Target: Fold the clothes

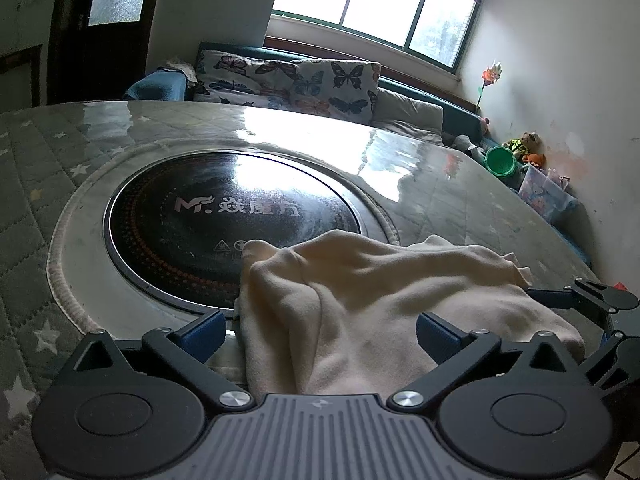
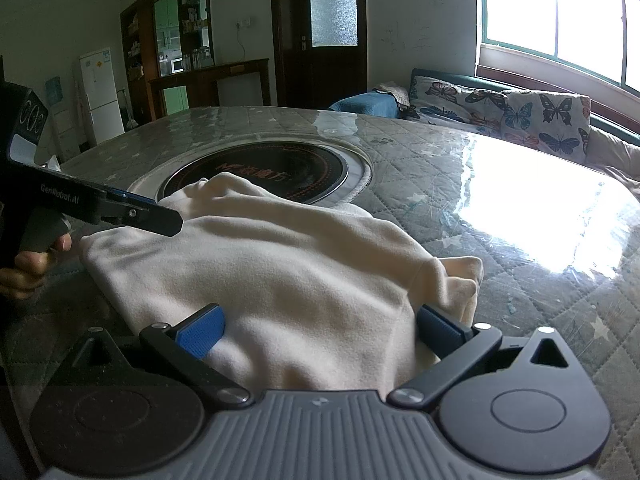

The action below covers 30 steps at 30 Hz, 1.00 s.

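On the near edge of the quilted star-print table (image 2: 460, 184), the cream fleece garment (image 2: 280, 264) lies rumpled and half-folded — left gripper (image 1: 320, 330) and right gripper (image 2: 320, 328) both spread wide over it, pinching nothing — tidying left.

Daylight pours through a wide window (image 1: 380, 0) set in white walls. Below it a sofa (image 1: 400, 92) holds butterfly cushions (image 1: 292, 80). A dark wooden door (image 2: 320, 32) has frosted glass; farther left stand a white fridge (image 2: 100, 92) and dark shelves (image 2: 172, 40)
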Available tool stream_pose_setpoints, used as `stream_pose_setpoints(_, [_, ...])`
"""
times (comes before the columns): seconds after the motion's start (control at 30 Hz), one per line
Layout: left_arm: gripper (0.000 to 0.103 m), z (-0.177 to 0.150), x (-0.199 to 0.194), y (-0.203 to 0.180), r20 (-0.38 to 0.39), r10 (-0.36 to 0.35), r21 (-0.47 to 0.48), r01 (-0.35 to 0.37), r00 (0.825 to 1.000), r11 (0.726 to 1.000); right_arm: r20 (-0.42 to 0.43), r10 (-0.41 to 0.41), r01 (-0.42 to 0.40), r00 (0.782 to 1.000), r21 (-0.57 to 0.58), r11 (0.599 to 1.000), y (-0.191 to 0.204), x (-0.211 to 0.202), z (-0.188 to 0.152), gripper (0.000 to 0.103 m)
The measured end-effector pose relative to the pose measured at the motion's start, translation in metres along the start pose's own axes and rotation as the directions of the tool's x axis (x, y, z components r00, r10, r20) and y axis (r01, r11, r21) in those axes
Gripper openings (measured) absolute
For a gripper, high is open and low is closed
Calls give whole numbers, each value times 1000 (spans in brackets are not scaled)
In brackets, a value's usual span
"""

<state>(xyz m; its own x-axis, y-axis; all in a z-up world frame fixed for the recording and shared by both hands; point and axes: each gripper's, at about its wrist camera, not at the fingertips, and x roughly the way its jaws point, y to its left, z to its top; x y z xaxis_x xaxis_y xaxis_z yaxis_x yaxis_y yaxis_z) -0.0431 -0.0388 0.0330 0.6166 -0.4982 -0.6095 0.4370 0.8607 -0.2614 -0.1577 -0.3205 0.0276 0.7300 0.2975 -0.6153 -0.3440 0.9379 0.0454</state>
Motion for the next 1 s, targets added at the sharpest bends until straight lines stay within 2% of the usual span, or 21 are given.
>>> stream_pose_setpoints(0.77, [103, 4, -2, 9, -6, -25, -77, 24, 1000, 997, 0, -2, 2, 1000, -2, 1000, 1, 0, -1, 103])
stream_pose_setpoints(1.0, [103, 4, -1, 7, -13, -17, -57, 17, 1000, 998, 0, -2, 2, 1000, -2, 1000, 1, 0, -1, 103])
